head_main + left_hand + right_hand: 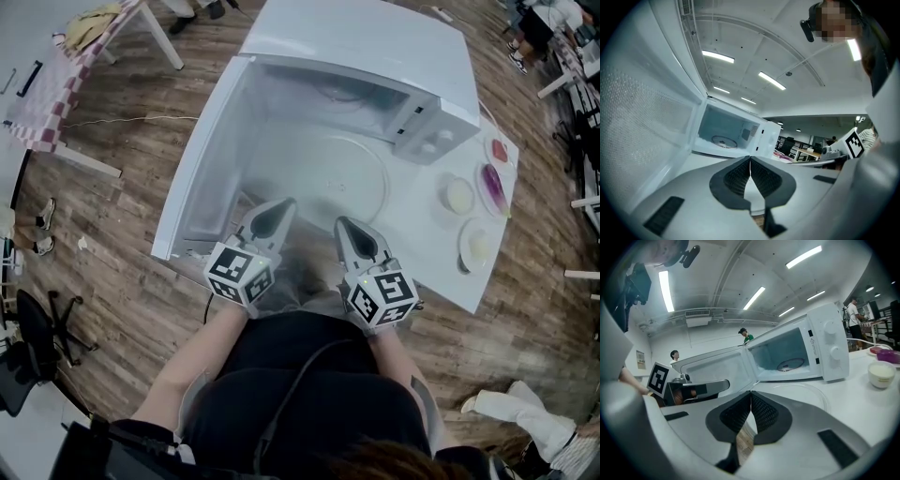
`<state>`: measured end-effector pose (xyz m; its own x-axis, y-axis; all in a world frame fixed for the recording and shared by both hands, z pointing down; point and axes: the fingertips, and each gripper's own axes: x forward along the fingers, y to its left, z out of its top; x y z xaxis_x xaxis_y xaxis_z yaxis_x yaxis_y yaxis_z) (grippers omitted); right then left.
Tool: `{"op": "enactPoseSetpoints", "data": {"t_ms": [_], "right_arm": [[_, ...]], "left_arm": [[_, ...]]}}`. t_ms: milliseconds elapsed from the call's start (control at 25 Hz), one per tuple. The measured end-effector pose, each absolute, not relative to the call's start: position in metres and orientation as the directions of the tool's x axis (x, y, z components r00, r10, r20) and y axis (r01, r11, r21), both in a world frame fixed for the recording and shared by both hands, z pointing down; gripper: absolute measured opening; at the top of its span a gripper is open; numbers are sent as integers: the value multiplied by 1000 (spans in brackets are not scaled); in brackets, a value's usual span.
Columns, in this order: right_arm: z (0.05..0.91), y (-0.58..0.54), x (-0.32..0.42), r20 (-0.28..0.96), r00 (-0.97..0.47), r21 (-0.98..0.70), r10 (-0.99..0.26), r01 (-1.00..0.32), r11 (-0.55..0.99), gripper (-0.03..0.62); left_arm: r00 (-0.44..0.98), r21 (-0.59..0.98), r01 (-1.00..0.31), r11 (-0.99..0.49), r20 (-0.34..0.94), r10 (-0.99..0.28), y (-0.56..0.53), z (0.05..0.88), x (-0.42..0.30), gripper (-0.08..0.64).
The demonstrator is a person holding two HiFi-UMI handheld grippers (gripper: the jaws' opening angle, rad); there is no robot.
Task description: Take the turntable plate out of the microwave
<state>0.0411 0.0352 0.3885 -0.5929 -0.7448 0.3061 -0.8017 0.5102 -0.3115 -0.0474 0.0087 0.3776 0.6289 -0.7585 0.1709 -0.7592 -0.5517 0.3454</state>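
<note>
Turntable plate (326, 178), clear glass, lies flat on the white surface (441, 267) just in front of the microwave (375, 56), outside the cooking chamber. In the right gripper view its rim (808, 392) shows as a faint curve beyond the claw. The microwave door (202, 178) stands swung wide to the left. On the chamber floor sits a round roller ring (790, 364), bare, with no plate on it.

The left claw (279, 212) has its two jaws pressed together with nothing between them; its own view shows the ribbed pads (740, 176) meeting along a thin line. The right claw (347, 230) is likewise pressed together and empty. Both claws point toward the open microwave, side by side, with their tips at the near edge of the plate.

To the right of the plate, on the same surface, stand a bowl of pale food (459, 195), a purple dish (492, 187), a small red dish (499, 150) and a pale plate (476, 246).
</note>
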Motion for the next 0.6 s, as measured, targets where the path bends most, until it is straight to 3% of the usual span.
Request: {"op": "enactPoseSetpoints", "data": {"t_ms": [600], "right_arm": [[401,35,33,338,-625,-347,-704,-778,524,21]], "left_arm": [[621,361,-770,-527,235,-748,14,395,-47,12]]}}
